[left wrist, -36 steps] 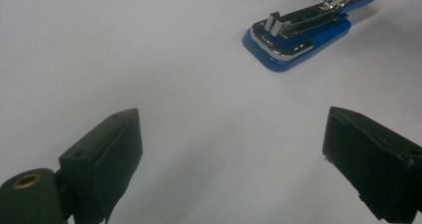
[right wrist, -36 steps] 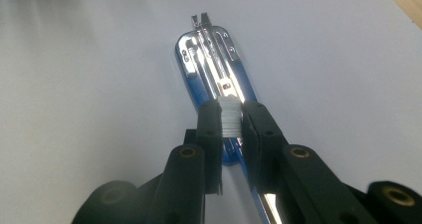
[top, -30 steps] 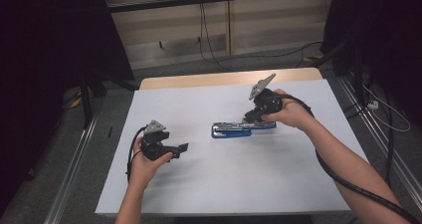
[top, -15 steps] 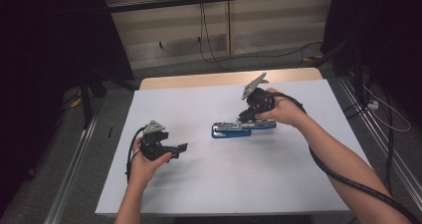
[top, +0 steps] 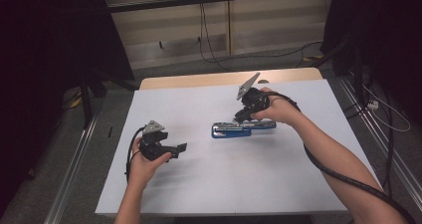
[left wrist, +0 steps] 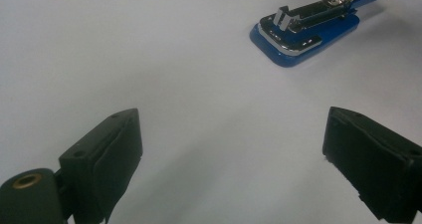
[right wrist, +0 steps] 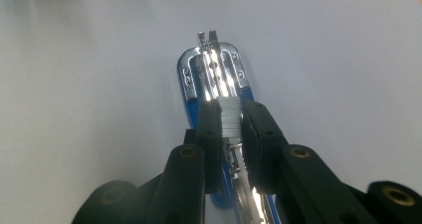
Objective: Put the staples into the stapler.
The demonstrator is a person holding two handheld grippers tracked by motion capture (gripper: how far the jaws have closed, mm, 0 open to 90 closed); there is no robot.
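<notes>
A blue stapler (top: 242, 129) lies opened flat on the white table top, its chrome magazine (right wrist: 211, 69) facing up. My right gripper (top: 240, 118) hovers right over its rear half, pointing down and left. In the right gripper view the right gripper (right wrist: 230, 119) is shut on a short silver strip of staples (right wrist: 230, 115), held just above the magazine channel. My left gripper (top: 180, 147) rests low at the table's left with jaws wide apart and nothing between them. The left gripper (left wrist: 229, 149) looks toward the stapler (left wrist: 308, 27), well short of it.
A white sheet (top: 209, 184) covers the table, leaving a wooden strip (top: 199, 79) bare at the far edge. The right gripper's cable (top: 343, 176) trails along the forearm. Metal rails (top: 74, 174) run on the floor on both sides, and cables lie beyond.
My right gripper has shifted a little to the left and slightly down over the stapler, still holding the staple strip. The left gripper has stayed where it was.
</notes>
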